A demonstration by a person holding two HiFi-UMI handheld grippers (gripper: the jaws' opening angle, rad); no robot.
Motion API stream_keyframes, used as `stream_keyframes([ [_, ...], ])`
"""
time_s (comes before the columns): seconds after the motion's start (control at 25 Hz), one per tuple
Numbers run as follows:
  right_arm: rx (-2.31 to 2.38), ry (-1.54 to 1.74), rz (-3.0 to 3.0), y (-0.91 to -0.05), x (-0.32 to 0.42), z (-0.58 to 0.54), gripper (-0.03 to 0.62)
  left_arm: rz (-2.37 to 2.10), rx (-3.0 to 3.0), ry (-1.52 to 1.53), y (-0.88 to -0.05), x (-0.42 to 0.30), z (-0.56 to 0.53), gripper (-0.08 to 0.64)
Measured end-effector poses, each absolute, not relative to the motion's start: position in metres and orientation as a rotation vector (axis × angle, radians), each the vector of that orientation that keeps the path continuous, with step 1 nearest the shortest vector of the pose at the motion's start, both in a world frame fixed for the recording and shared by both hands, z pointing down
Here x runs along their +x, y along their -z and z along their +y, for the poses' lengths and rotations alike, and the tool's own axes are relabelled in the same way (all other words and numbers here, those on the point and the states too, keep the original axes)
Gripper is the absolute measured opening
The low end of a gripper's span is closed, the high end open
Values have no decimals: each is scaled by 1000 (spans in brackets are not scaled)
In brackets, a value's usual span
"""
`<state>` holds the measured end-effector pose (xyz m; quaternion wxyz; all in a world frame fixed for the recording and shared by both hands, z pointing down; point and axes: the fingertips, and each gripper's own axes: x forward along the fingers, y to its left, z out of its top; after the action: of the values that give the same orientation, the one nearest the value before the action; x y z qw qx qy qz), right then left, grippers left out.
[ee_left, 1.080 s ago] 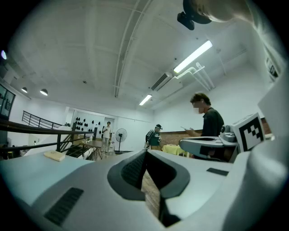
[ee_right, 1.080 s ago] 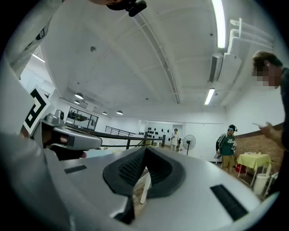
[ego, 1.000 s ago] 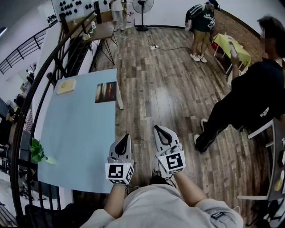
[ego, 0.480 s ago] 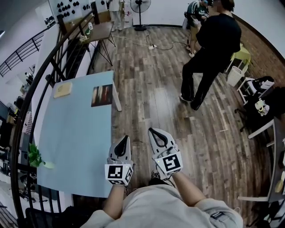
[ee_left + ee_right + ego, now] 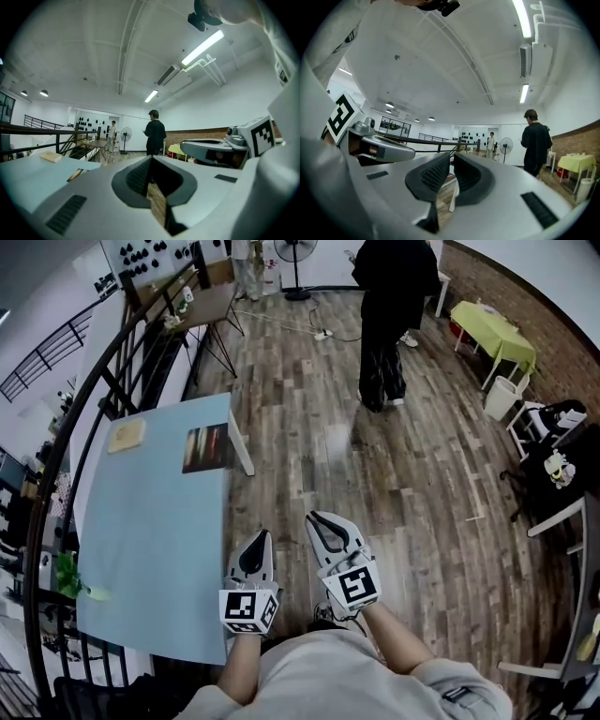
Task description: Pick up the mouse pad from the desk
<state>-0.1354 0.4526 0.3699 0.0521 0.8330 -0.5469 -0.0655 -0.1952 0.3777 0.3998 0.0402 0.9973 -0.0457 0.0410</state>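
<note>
The mouse pad (image 5: pixel 207 448), a dark rectangle with a brownish print, lies flat at the far right edge of the light blue desk (image 5: pixel 150 540). In the left gripper view the mouse pad (image 5: pixel 75 175) shows as a thin dark strip on the desk top. Both grippers hover level over the wooden floor, beside the desk's right edge and well short of the pad. My left gripper (image 5: pixel 262 536) (image 5: pixel 152 159) has its tips together and holds nothing. The jaws of my right gripper (image 5: pixel 315 518) (image 5: pixel 452 158) are opening, with a narrow slit between the pads and nothing in it.
A tan block (image 5: pixel 125 436) lies on the desk's far left and a green plant (image 5: pixel 70 577) at its near left corner. A dark railing (image 5: pixel 84 399) runs behind the desk. A person in black (image 5: pixel 384 315) stands far ahead, near a fan (image 5: pixel 298 259) and a yellow-green table (image 5: pixel 497 334).
The person in black has walked from the right side to the far middle of the room. Both grippers have shifted slightly toward the desk. The right gripper's tips have parted a little.
</note>
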Motion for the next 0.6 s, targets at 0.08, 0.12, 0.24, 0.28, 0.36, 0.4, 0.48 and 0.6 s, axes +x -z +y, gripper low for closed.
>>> stream_keyframes([
  [0.08,2528,195,-1681,-373,-126,456,35,-151,3054,-141,-404,-188,383,12],
  [0.12,2526,189,-1689,-375,-121,457,36,-156,3053,-150,-407,-185,385,12],
  [0.24,2519,159,-1707,-383,-109,459,43,-182,3051,-179,-414,-180,388,12],
  [0.28,2519,148,-1717,-385,-107,457,46,-195,3048,-184,-415,-179,385,12],
  [0.36,2520,132,-1738,-389,-102,452,46,-222,3046,-186,-416,-176,378,12],
  [0.4,2520,130,-1745,-390,-100,448,46,-235,3045,-186,-417,-174,373,12],
  [0.48,2514,131,-1752,-392,-93,441,46,-256,3039,-189,-419,-169,364,12],
  [0.6,2507,115,-1750,-396,-80,433,46,-267,3024,-191,-424,-154,354,12],
])
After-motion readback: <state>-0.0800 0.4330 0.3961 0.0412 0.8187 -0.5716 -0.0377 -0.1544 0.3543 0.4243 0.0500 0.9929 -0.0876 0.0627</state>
